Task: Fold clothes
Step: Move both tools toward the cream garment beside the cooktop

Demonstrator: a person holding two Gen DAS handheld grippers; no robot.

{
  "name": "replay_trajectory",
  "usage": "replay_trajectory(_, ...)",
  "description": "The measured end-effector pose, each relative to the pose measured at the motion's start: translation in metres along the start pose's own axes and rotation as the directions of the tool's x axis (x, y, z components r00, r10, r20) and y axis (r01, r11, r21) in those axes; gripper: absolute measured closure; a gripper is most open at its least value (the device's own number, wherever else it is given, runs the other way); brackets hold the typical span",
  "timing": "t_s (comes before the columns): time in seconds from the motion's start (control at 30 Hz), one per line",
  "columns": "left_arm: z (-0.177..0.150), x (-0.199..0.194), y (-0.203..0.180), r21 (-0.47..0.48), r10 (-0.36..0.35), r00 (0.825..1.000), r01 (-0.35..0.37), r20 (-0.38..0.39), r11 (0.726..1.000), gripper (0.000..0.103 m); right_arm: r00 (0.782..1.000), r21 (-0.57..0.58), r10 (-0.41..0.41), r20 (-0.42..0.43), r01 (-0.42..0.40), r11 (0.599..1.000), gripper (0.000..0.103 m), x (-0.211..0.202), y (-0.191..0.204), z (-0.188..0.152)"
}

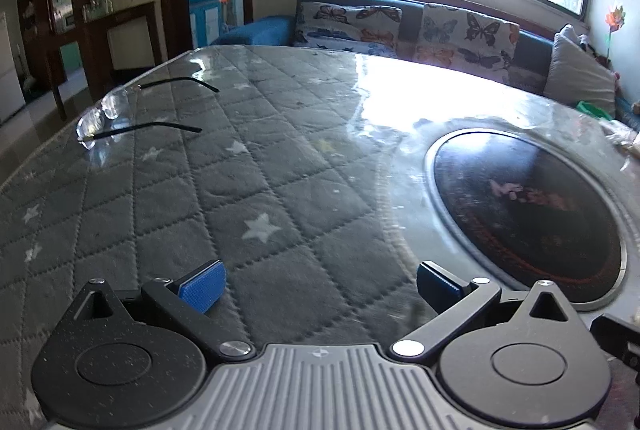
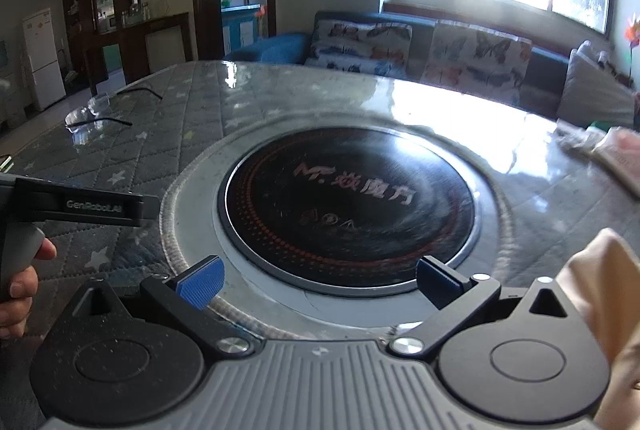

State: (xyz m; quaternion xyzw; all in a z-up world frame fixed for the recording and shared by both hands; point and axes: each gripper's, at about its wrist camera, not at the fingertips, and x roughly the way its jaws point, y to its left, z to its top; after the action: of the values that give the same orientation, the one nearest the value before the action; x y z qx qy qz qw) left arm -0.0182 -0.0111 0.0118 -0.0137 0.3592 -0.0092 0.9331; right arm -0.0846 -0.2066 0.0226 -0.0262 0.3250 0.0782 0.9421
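My left gripper [image 1: 318, 288] is open and empty, low over the grey quilted, star-patterned table cover [image 1: 256, 189]. My right gripper [image 2: 318, 282] is open and empty, over the near rim of the round black cooktop [image 2: 348, 205]. A cream-coloured cloth [image 2: 608, 310] shows at the right edge of the right wrist view, beside the right gripper. A pale pinkish cloth [image 2: 612, 145] lies at the far right of the table. The left gripper's body [image 2: 80, 207] and the hand that holds it show at the left of the right wrist view.
A pair of glasses [image 1: 116, 113] lies open at the far left of the table; it also shows in the right wrist view [image 2: 96, 113]. The cooktop [image 1: 528, 213] sits to the right of the left gripper. A sofa with butterfly cushions [image 1: 400, 25] stands behind the table.
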Motion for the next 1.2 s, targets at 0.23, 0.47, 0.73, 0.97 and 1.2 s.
replay_trajectory(0.23,-0.002,-0.02,-0.016,0.029,-0.056,0.998,0.056,-0.002,0.998,0.0,0.998,0.007,-0.032,0.062,0.031,0.999,0.0,-0.037,-0.004,-0.006)
replay_trajectory(0.47,-0.004,-0.032,-0.031,0.052,-0.112,0.993,0.113,-0.032,0.992,0.0,0.991,-0.018,-0.068,0.114,0.07,0.997,0.0,-0.072,-0.005,-0.007)
replay_trajectory(0.73,-0.004,-0.052,-0.048,0.081,-0.169,0.985,0.172,-0.044,0.982,0.0,0.977,-0.001,-0.107,0.187,0.109,0.994,0.0,-0.11,-0.006,-0.014)
replay_trajectory(0.97,-0.004,-0.063,-0.062,0.104,-0.199,0.979,0.203,-0.045,0.974,0.0,0.965,0.014,-0.141,0.222,0.141,0.99,0.0,-0.14,-0.01,-0.023)
replay_trajectory(1.2,-0.006,-0.075,-0.077,0.124,-0.22,0.974,0.226,-0.057,0.966,0.0,0.965,0.061,-0.158,0.209,0.148,0.987,0.0,-0.16,-0.02,-0.027)
